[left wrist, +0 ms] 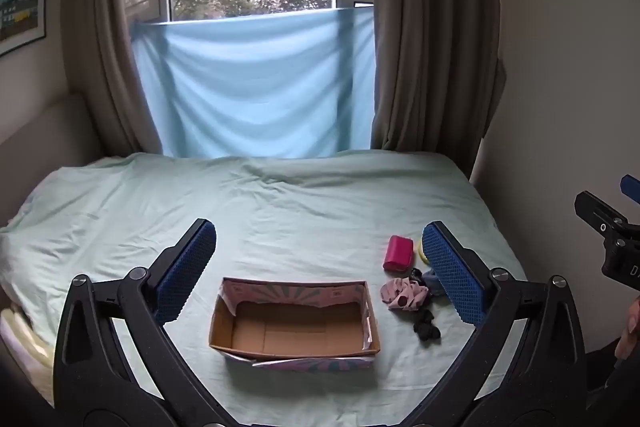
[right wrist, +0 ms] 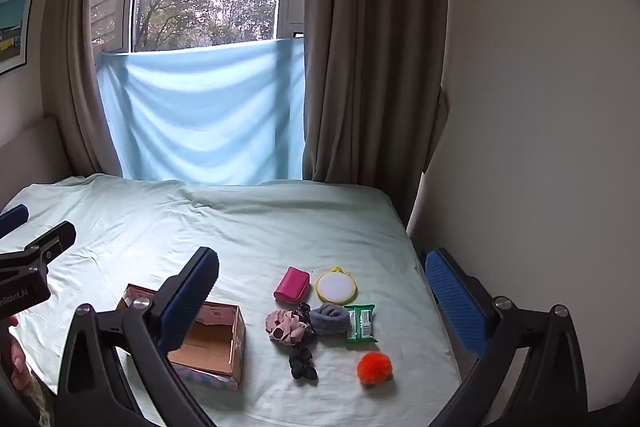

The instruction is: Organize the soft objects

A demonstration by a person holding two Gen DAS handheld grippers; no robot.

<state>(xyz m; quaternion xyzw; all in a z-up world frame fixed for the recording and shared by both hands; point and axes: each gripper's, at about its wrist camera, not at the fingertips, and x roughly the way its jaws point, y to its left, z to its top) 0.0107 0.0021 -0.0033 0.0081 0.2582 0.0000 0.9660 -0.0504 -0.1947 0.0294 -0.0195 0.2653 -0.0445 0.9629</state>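
Observation:
An open cardboard box [left wrist: 294,323] [right wrist: 212,343] with nothing inside lies on the bed. To its right are a pink pouch [left wrist: 398,253] [right wrist: 292,284], a pink patterned scrunchie [left wrist: 404,294] [right wrist: 286,325], a black scrunchie [left wrist: 427,325] [right wrist: 302,363], a grey scrunchie [right wrist: 329,319], a round yellow-rimmed pad [right wrist: 336,287], a green packet [right wrist: 361,323] and an orange pompom [right wrist: 374,367]. My left gripper [left wrist: 320,269] hovers open above the box. Over the small things my right gripper [right wrist: 322,301] hangs open. Neither holds anything.
The bed carries a wrinkled pale green sheet [left wrist: 280,203]. A light blue cloth [left wrist: 256,87] hangs under the window, with brown curtains at both sides. A wall [right wrist: 540,107] runs along the bed's right edge. White bedding [left wrist: 20,331] lies at the left.

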